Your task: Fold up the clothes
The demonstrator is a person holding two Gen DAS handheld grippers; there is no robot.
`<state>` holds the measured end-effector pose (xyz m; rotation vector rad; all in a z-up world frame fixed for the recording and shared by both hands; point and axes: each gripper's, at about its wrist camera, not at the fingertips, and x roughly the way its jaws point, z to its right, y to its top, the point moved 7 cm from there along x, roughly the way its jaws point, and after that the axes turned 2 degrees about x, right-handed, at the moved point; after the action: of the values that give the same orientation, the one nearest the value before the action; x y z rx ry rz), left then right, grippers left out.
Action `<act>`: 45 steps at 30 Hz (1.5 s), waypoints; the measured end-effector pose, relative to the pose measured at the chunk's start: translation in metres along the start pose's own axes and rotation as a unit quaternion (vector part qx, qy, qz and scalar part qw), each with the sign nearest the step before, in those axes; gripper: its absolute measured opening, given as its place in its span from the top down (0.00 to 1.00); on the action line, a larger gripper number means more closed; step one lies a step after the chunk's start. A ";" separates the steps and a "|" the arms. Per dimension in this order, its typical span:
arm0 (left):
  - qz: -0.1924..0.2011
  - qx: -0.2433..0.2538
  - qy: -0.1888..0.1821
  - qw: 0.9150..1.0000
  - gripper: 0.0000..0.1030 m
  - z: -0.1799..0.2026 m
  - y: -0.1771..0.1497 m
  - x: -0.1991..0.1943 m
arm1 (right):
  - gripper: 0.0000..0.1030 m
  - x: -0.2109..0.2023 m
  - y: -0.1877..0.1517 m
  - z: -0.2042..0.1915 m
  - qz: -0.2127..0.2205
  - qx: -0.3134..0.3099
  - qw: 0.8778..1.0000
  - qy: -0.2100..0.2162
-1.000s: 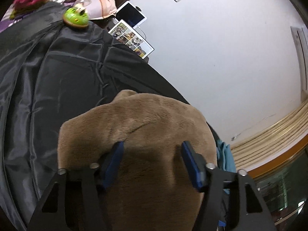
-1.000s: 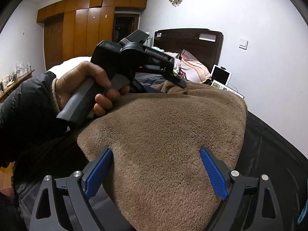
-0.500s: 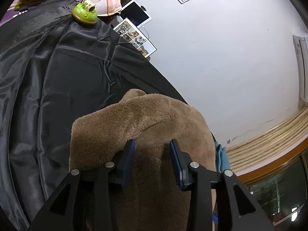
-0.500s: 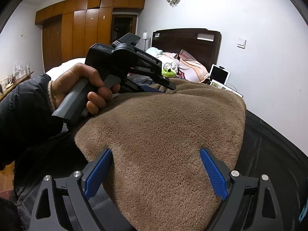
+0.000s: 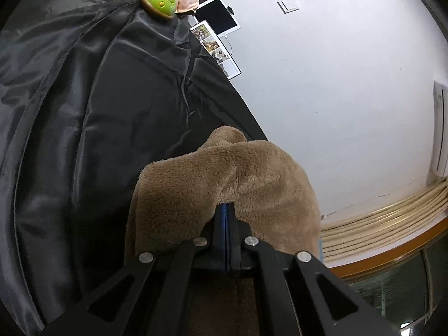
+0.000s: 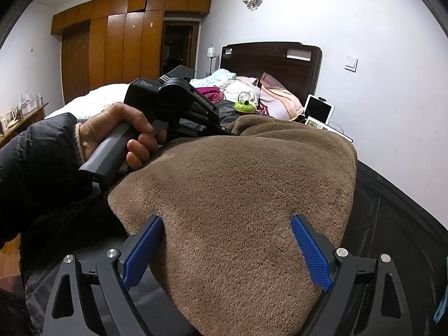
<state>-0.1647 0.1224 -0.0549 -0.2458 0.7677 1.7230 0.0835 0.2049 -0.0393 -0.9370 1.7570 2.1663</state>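
Observation:
A brown fleece garment [image 5: 224, 184] lies bunched on a black satin sheet [image 5: 98, 112]. My left gripper [image 5: 226, 208] is shut on a fold of the brown fleece, its blue pads pressed together under the pile. In the right wrist view the same fleece [image 6: 238, 196] fills the middle. My right gripper [image 6: 224, 240] is open, its blue pads [image 6: 309, 249] spread wide on either side of the near edge of the fleece. A person's hand [image 6: 117, 128] holds the left gripper's handle at the far left edge of the fleece.
A green toy [image 5: 159, 0] sits at the far end of the sheet by pillows [image 6: 277, 98]. A tablet [image 5: 217, 18] and photo sheet [image 5: 215, 49] lean by the white wall. A dark headboard [image 6: 268, 61] and wooden wardrobe [image 6: 112, 42] stand behind.
My left gripper has closed from wide open onto a fold of the fleece and moved forward along it. My right gripper has stayed open in place.

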 end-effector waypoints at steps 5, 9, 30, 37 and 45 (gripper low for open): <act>0.004 -0.015 -0.007 1.000 0.97 -0.005 0.002 -0.010 | 0.09 0.000 0.000 0.000 0.000 0.006 1.000 0.001; 0.013 -0.023 -0.023 0.999 0.86 -0.003 0.006 -0.031 | 0.09 0.000 0.000 0.000 0.000 0.009 1.000 0.000; -0.071 0.056 0.024 0.996 0.15 -0.017 -0.029 -0.033 | 0.04 0.000 0.001 0.000 0.000 0.019 1.000 0.002; -0.089 0.050 -0.013 0.995 0.15 -0.025 -0.028 -0.023 | 0.02 -0.002 -0.001 -0.002 0.003 0.020 1.000 0.006; -0.091 0.093 -0.022 0.991 0.15 -0.017 -0.034 -0.018 | 0.01 -0.001 0.000 0.000 0.002 0.018 1.000 0.005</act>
<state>-0.1317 0.1018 -0.0706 -0.1448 0.8416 1.4704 0.0840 0.2050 -0.0384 -0.9388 1.7991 2.1281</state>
